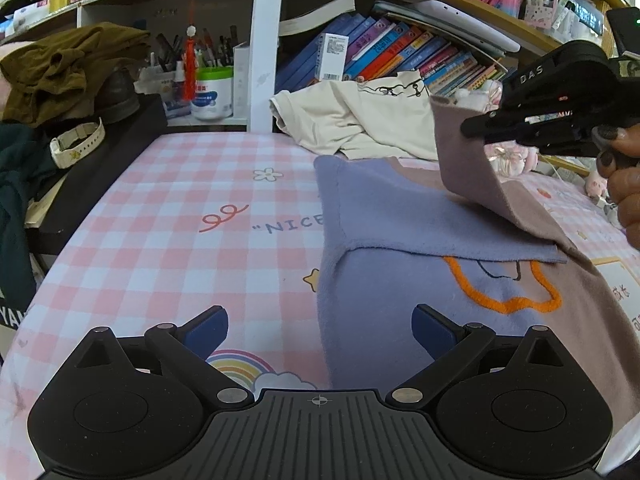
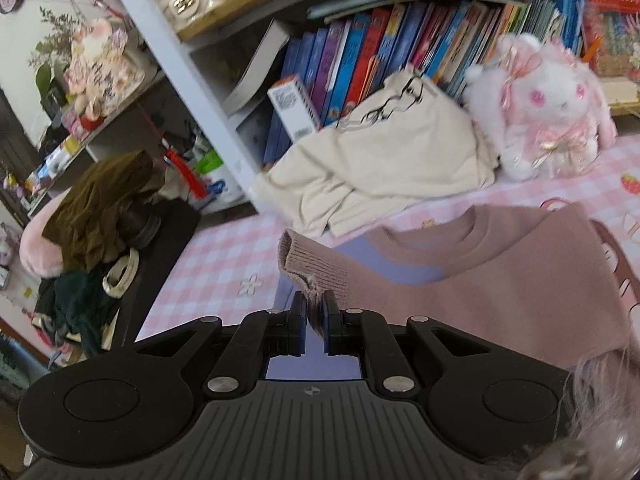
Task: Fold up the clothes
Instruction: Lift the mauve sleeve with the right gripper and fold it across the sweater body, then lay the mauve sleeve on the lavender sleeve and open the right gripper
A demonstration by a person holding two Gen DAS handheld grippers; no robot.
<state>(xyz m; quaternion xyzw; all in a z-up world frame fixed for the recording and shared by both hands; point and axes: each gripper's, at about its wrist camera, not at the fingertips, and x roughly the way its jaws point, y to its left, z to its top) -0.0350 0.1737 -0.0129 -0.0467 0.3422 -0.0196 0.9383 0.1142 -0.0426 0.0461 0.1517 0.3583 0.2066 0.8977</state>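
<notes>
Left wrist view, nearest: left gripper point(image 1: 320, 330) spread wide, blue pads well apart, nothing between them, hovering over the pink-and-white checked tablecloth point(image 1: 168, 208). Just ahead, lying flat on that cloth: the sweater point(image 1: 400, 288), lavender and mauve, orange stitched outline on its front, one lavender flap folded across the body. Above its far right part: right gripper point(image 1: 476, 126), black, held in a hand point(image 1: 624, 184) with dark-painted nails, pinching a mauve sleeve point(image 1: 468, 168) and holding it up off the garment. Beyond the sweater: cream shirt point(image 1: 360, 120) crumpled against the shelf. Off to the left: olive garment point(image 1: 68, 76) heaped on a dark surface, pale watch point(image 1: 76, 142) beside it. Farthest: bookshelf with a row of leaning books point(image 1: 400, 52), white jar point(image 1: 212, 92) and red tassel point(image 1: 189, 68) in the left bay.

Right wrist view, nearest: right gripper point(image 2: 314, 316) clamped on the ribbed cuff point(image 2: 312, 268) of the mauve sleeve, fabric squeezed between the two pads and bunched above them. Behind, spread on the checked cloth: the sweater point(image 2: 500, 280), round neckline facing the shelf, lavender band below the collar. Farther: cream shirt point(image 2: 380, 160) piled by the books, white-and-pink plush rabbit point(image 2: 548, 108) just to its right. Far left: olive garment point(image 2: 100, 204) and watch point(image 2: 122, 276).
</notes>
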